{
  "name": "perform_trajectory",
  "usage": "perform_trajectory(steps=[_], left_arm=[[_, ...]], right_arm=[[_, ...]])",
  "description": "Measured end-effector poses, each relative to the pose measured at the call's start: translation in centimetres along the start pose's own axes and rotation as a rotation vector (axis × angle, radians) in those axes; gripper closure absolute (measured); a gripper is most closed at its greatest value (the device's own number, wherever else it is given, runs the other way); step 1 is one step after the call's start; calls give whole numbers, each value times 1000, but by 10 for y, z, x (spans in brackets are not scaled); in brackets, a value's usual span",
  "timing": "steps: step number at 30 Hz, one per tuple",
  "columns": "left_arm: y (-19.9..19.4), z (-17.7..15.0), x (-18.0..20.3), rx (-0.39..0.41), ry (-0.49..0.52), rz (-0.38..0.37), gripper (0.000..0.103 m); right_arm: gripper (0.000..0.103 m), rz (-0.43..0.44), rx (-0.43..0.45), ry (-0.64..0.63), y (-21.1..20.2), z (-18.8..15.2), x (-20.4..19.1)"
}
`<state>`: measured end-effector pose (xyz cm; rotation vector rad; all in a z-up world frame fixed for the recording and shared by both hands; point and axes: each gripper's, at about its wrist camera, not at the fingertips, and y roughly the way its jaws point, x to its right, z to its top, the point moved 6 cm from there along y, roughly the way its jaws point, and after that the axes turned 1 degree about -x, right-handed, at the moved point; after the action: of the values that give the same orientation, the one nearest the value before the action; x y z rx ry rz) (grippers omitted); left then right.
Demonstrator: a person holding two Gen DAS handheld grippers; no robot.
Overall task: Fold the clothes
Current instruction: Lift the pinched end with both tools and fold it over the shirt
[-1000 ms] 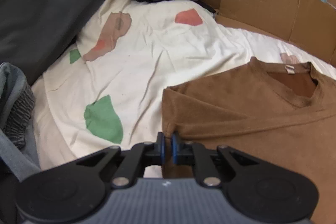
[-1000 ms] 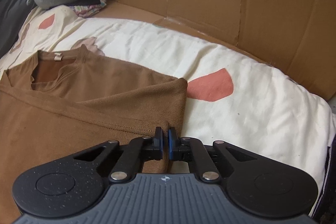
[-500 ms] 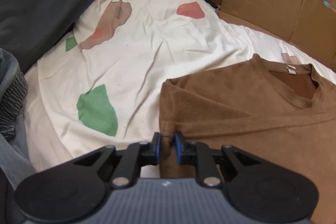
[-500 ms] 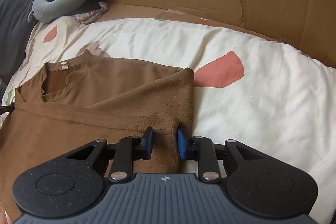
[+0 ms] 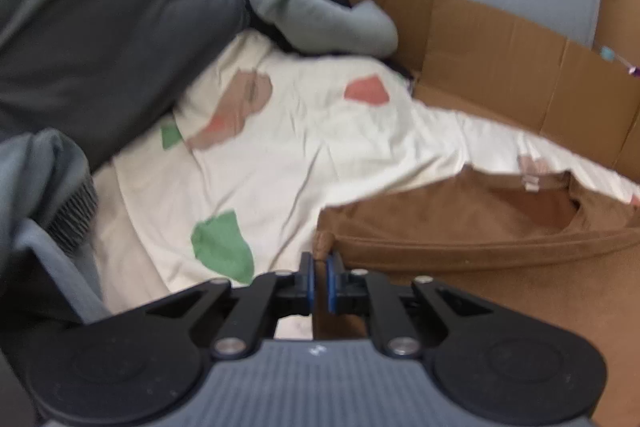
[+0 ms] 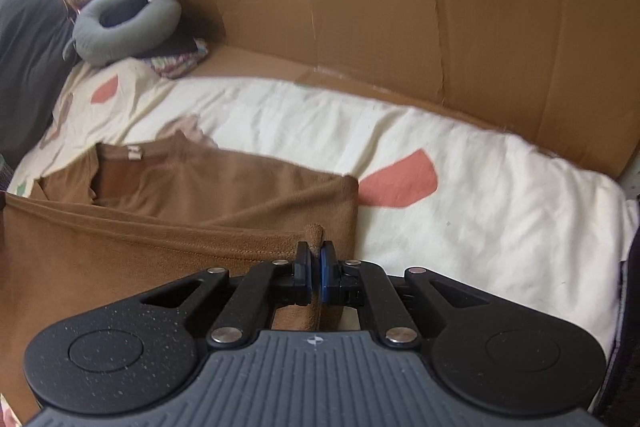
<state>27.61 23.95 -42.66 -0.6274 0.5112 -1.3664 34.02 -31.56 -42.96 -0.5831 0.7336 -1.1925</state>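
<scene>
**Q.** Two tools, one garment: how will it handle, and where do you hold it?

**A.** Your brown shirt (image 6: pixel 168 259) lies on the bed's cream sheet (image 6: pixel 500 211), collar and label toward the cardboard wall (image 6: pixel 400 19), with its near part doubled over the chest. Judge it soft, limp and light, a fleecy knit with no stiffness. It should drape from whatever points you pinch and sag between them. Take it at the two outer corners of the folded edge, so that the edge hangs taut and level.

**Q.** What do the tools have?

**A.** Your left tool (image 5: pixel 319 281) has just been closing, and its blue pads now pinch a small tuft of brown cloth at the shirt's left corner. Your right tool (image 6: pixel 315 271) has likewise just been closing and grips the right corner, with a nub of fabric standing up between its pads. Both are all but fully closed, with only thin cloth between the pads.

**Q.** And the pose of your hands?

**A.** Both tools point forward and downward across the bed, toward the collar, one at each side of the garment. Neither hand shows in either view.

**Q.** What lies around?

**A.** A grey ring cushion (image 6: pixel 128 23) sits at the head of the bed, well apart from the shirt. A dark grey pillow (image 5: pixel 100 27) lies along the left side.
</scene>
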Motion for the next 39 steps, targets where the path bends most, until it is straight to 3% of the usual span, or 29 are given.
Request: perform_trajectory(steps=[6, 19, 30, 39], left_arm=[[-23, 18, 4, 54, 1, 11, 97], [-30, 46, 8, 118, -10, 16, 97], [-16, 78, 20, 134, 35, 14, 98], [12, 93, 18, 88, 40, 22, 98]], right_arm=[[101, -11, 65, -9, -24, 12, -6], [101, -27, 122, -10, -37, 37, -9], [101, -23, 105, 21, -32, 64, -2], [101, -51, 46, -18, -7, 84, 6]])
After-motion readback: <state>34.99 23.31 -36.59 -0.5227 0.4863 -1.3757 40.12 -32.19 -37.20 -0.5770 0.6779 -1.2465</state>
